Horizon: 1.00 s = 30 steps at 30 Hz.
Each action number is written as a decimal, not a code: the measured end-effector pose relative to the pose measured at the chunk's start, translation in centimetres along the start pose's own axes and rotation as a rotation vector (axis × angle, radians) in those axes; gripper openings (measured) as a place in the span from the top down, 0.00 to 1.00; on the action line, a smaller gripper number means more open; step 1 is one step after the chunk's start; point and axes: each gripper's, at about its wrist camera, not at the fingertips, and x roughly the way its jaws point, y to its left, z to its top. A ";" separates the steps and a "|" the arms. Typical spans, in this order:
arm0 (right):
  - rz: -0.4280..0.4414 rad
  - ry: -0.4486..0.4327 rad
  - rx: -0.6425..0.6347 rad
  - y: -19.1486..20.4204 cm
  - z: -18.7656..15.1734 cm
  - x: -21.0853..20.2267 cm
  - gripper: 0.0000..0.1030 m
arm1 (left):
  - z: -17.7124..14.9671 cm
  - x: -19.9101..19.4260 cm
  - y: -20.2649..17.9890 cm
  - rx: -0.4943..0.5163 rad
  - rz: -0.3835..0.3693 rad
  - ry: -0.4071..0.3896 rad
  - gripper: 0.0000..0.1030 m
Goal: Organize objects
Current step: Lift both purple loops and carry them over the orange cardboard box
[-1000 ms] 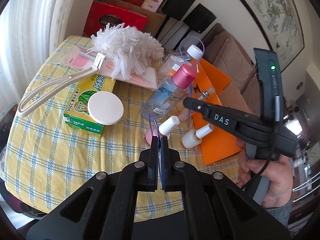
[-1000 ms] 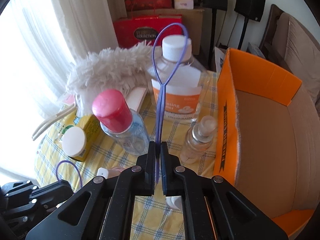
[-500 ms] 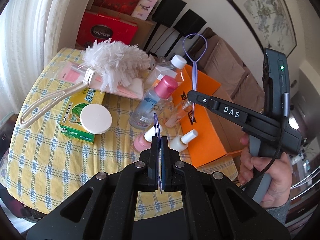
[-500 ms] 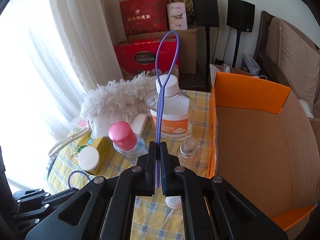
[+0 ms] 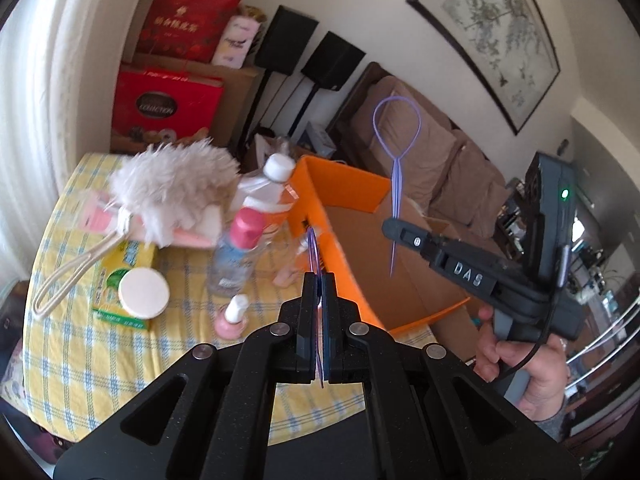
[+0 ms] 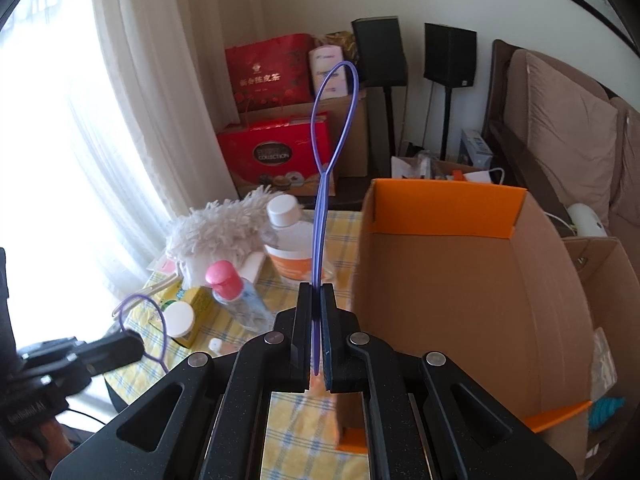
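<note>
My left gripper (image 5: pixel 319 280) is shut on a thin purple loop tool (image 5: pixel 313 246), seen edge-on above the table, near the orange cardboard box (image 5: pixel 340 184). In the right wrist view this gripper (image 6: pixel 134 346) shows at the lower left, its purple loop (image 6: pixel 146 306) sticking up. My right gripper (image 6: pixel 318 289) is shut on the stem of a second purple loop tool (image 6: pixel 334 120), which stands upright. In the left wrist view a hand holds the right gripper (image 5: pixel 390 226) over the open box, with its loop tool (image 5: pixel 396 140) above and the pointed tail below.
On the yellow checked tablecloth (image 5: pixel 80 352) lie a white fluffy duster (image 5: pixel 172 184), a pink-capped bottle (image 5: pixel 236 256), a white-capped bottle (image 6: pixel 290 240), a green-yellow carton under a white round lid (image 5: pixel 144 292), and a pink nail polish bottle (image 5: pixel 232 318). The box interior (image 6: pixel 460 300) shows bare cardboard.
Both grippers have risen, each still holding its purple loop tool. The right gripper has moved from over the bottles to above the open orange box.
</note>
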 end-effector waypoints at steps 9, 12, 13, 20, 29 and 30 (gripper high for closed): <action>-0.051 0.004 0.053 -5.0 -1.4 -2.5 0.97 | 3.0 2.4 -5.1 0.061 -0.069 0.023 0.99; -0.073 0.014 0.074 -6.7 -2.0 -2.8 0.97 | 4.0 4.0 -6.9 0.078 -0.095 0.048 0.99; -0.080 0.018 0.084 -7.4 -2.3 -2.9 0.97 | 4.1 4.6 -7.5 0.082 -0.103 0.055 0.99; -0.117 0.027 0.126 -10.5 -3.0 -3.2 0.97 | 4.6 8.8 -10.7 0.115 -0.103 0.100 0.99; -0.147 0.057 0.148 -13.9 -3.4 -2.3 0.97 | 4.5 13.8 -12.6 0.137 -0.056 0.145 0.99; -0.152 0.065 0.147 -14.2 -3.6 -2.0 0.97 | 4.4 14.4 -12.7 0.137 -0.051 0.152 0.99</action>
